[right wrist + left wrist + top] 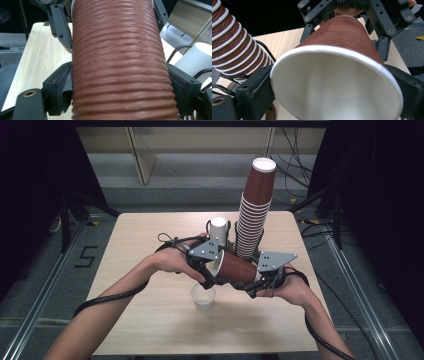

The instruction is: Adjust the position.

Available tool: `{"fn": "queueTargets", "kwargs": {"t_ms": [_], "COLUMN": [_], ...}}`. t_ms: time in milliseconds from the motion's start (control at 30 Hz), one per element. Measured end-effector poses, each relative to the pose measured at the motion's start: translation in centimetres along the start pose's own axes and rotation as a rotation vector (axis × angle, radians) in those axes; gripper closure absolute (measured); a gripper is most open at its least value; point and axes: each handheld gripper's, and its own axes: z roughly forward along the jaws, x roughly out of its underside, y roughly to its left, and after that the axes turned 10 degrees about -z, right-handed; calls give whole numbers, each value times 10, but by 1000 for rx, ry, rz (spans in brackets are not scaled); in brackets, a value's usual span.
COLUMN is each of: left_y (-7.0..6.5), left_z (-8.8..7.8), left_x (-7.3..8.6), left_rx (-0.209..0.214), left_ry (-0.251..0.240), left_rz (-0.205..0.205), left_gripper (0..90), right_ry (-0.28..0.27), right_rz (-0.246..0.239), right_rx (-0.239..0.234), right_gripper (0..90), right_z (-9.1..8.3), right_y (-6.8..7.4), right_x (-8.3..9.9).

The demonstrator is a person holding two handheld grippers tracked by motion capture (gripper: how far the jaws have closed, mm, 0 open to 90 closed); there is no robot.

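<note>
The wooden table (150,320) carries a tall stack of brown ribbed paper cups (255,215), standing upside down at the far middle and leaning slightly. Just to its left stands a white cylinder (218,231) in a black wire holder. Above the table's middle, a single brown paper cup (237,268) lies level between the two grippers, its open white mouth toward the person's left. The right gripper (250,287) is clamped on the cup's ribbed wall; in the right gripper view both pads press against its sides. The left gripper (214,272) stands at the cup's rim, one jaw on each side of the mouth; whether its pads press the rim cannot be told. A small translucent cup (203,298) stands upright on the table just below the held cup.
</note>
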Motion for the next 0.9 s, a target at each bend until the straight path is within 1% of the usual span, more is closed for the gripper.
{"fn": "queueTargets", "kwargs": {"t_ms": [33,67,100,133,167,333,400,433,533,567,600,667,700,733,767,800,833,867,900], "left_y": [0,0,-1,-1,-1,-1,-1,-1,-3,-3,-4,-4,-5,-5,-6,-6,-7,-7,-7], "left_z": [0,-1,-1,-1,-2,-3,-3,-3,-3,-3,-3,-3,-3,-3,-3,-2,-2,-3,-3], "left_x": [0,-1,-1,-1,-1,-2,-3,-3,-5,-6,-7,-9,-11,-12,-13,-14,-17,-19,-22], "left_rx": [-1,-6,-7,-10,-12,-15,-15,-12,-17,-17,-19,-27,-30,-31,-37,-45,-53,-59,-64], "left_ry": [0,9,7,7,9,8,15,23,28,40,42,50,67,81,89,90,102,110,124], "left_rz": [3,15,7,7,10,20,33,36,39,49,47,53,59,69,77,87,97,95,102], "left_gripper": [64,66,68,69,70,78,79,80,81,82,82,82,81,81,81,81,81,81,81], "right_ry": [-1,-1,0,4,5,2,3,4,10,12,15,20,24,30,39,49,64,77,87], "right_rz": [-3,-3,-3,16,3,-4,-4,-2,4,-4,-5,7,8,-3,1,1,2,26,24], "right_rx": [0,0,1,-8,-2,0,-1,-3,-11,-11,-9,-12,-11,-2,-6,6,14,19,28], "right_gripper": [202,203,204,204,205,208,208,208,208,208,208,206,204,200,188,164,147,136,117], "right_z": [0,0,1,1,1,1,1,1,1,1,1,1,1,2,2,2,3,3,4], "right_y": [0,0,0,1,1,0,-1,0,1,0,0,1,0,0,0,1,1,2,2], "right_x": [0,0,0,0,-1,-1,-1,-1,-1,-1,-1,-2,-2,-3,-3,-4,-4,-4,-4]}}
